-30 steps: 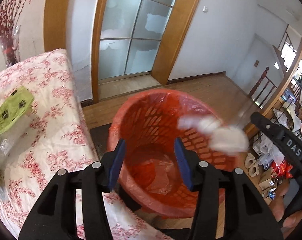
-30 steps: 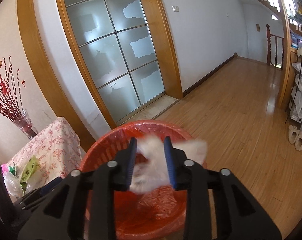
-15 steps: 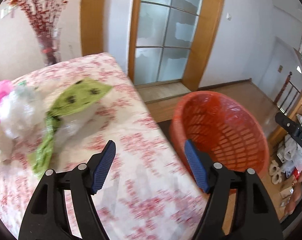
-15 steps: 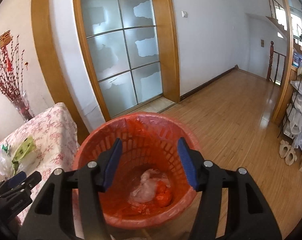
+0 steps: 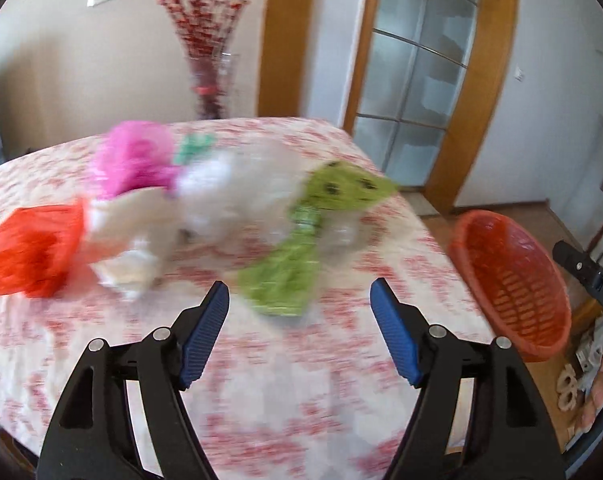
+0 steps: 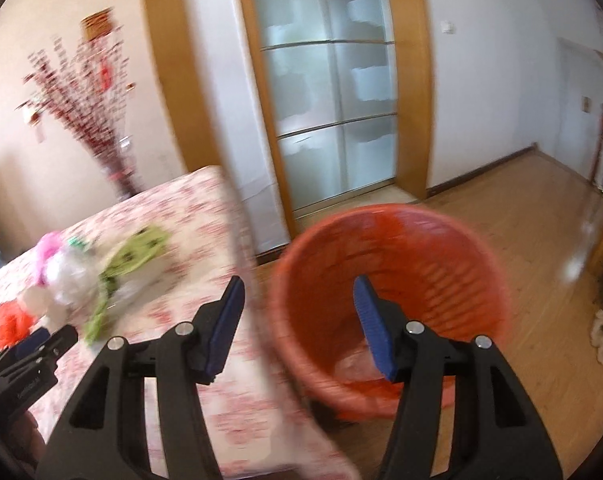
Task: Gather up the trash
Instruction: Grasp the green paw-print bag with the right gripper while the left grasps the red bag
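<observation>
The left gripper [image 5: 299,304] tilts downward, jaws opening and empty; the right gripper [image 6: 297,300] stands apart, empty.

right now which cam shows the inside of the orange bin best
The right wrist view: it looks down into the orange bin, showing its slatted wall and pale trash at the bottom. The left wrist view catches the bin only at the frame's right edge, tilted, contents hidden.

A heap of trash lay on the counter [image 5: 261,380]: red bag [image 5: 29,248], pink wad [image 5: 135,162], clear plastic [image 5: 229,196], green wrapper [image 5: 301,248]. Beside it on the floor stood the orange basket [image 6: 389,280], upright, some trash inside.
</observation>
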Motion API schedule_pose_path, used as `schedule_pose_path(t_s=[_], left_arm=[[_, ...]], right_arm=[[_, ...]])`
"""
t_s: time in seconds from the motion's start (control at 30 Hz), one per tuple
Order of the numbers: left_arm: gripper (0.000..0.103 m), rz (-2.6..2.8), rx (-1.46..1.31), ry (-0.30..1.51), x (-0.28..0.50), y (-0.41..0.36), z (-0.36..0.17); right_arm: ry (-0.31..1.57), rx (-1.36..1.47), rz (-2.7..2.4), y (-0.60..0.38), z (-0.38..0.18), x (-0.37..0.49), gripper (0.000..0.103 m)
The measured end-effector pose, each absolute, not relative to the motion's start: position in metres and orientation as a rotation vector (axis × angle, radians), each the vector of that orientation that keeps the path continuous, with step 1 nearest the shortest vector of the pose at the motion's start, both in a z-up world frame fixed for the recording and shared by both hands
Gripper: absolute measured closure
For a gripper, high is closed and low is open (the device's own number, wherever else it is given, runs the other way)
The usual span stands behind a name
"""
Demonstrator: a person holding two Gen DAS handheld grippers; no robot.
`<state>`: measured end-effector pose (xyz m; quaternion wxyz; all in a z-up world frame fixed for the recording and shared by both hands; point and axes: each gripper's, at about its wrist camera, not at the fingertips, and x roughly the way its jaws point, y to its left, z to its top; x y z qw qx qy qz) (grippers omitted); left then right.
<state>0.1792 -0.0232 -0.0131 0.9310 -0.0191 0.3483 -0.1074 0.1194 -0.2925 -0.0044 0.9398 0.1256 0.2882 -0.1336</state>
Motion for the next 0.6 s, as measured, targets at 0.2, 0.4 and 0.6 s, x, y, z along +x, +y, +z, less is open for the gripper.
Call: schedule_pose_path(t_s=[0.2, 0.4, 0.6], left_arm=[[0.028, -0.085, -0.061, 0.686, 0.178, 0.043, -0.008], [0.026, 0.053, -0.086, 0.639, 0.184, 0.113, -0.001], [0.025, 0.139, -0.136, 0.638, 0.201, 0.17, 0.0]], right_arm=[[0.653, 0.238, -0.087, -0.223, -0.01, 0.155, 0.063], [0.718, 0.268, 0.068, -0.164, -0.02, 0.204, 0.069], [0.744, 0.221, 0.076, -0.125, -0.028, 0.234, 0.072]])
